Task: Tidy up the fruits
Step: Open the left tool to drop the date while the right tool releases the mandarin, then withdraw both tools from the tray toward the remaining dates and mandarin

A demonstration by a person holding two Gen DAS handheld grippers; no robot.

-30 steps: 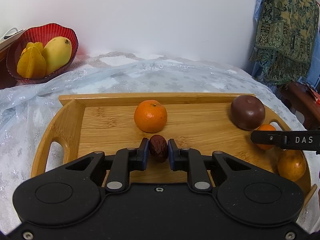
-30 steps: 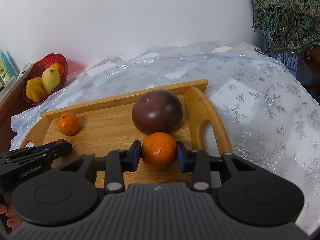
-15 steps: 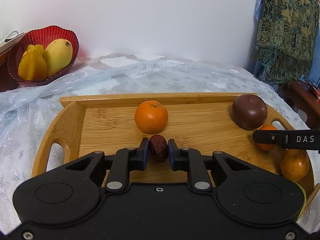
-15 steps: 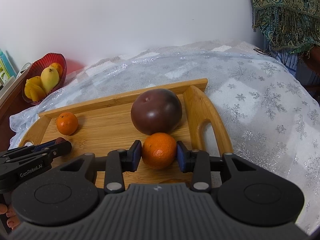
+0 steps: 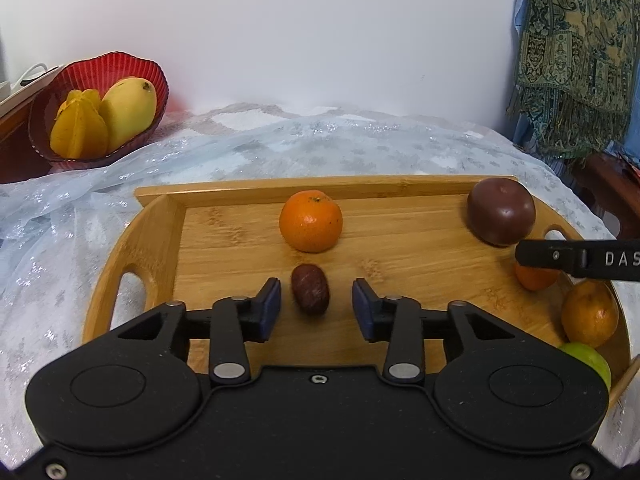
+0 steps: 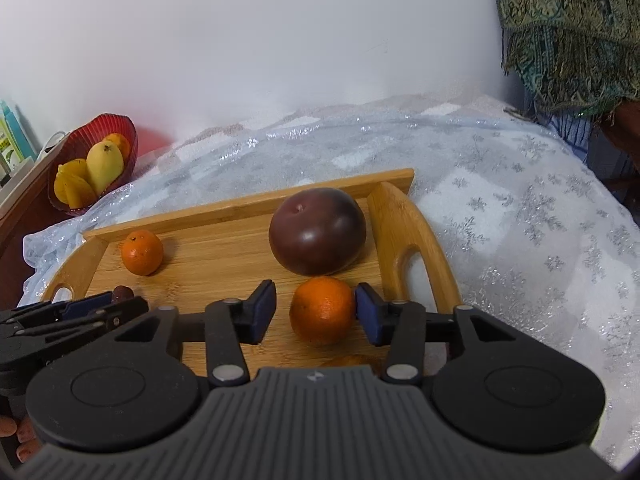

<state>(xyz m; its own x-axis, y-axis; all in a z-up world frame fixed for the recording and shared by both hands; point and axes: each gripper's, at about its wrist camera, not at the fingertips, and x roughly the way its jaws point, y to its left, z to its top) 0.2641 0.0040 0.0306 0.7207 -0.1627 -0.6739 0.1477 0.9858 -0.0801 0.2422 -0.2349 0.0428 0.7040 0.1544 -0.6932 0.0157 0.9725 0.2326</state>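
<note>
White wall backs a tabletop draped in a pale blue cloth [image 5: 248, 148] with silver snowflakes, on which sits a flat bamboo tray [image 5: 400, 248] with cut-out handles at both ends. On the tray, a small wrinkled dark red-brown date [image 5: 310, 289] lies on the boards between the blue pads of the left gripper [image 5: 316, 306]; its jaws are opening, and clear gaps show on both sides of the date, so neither pad touches it. Just beyond the date sits a round orange mandarin [image 5: 311, 221] with a green stem scar. At the tray's right end, a second glossy orange mandarin [image 6: 322, 310] rests between the pads of the right gripper [image 6: 316, 312], whose jaws are also opening: the left pad stands clear of the fruit, while the right pad is at its skin, and I cannot tell whether it touches. Directly behind this mandarin, very close, is a large smooth dark purple-brown round fruit [image 6: 317, 237]. A red ribbed glass bowl [image 5: 116, 76] holding a yellow mango [image 5: 128, 110] and a yellow starfruit [image 5: 80, 126] stands off the tray, well apart to the far left
</note>
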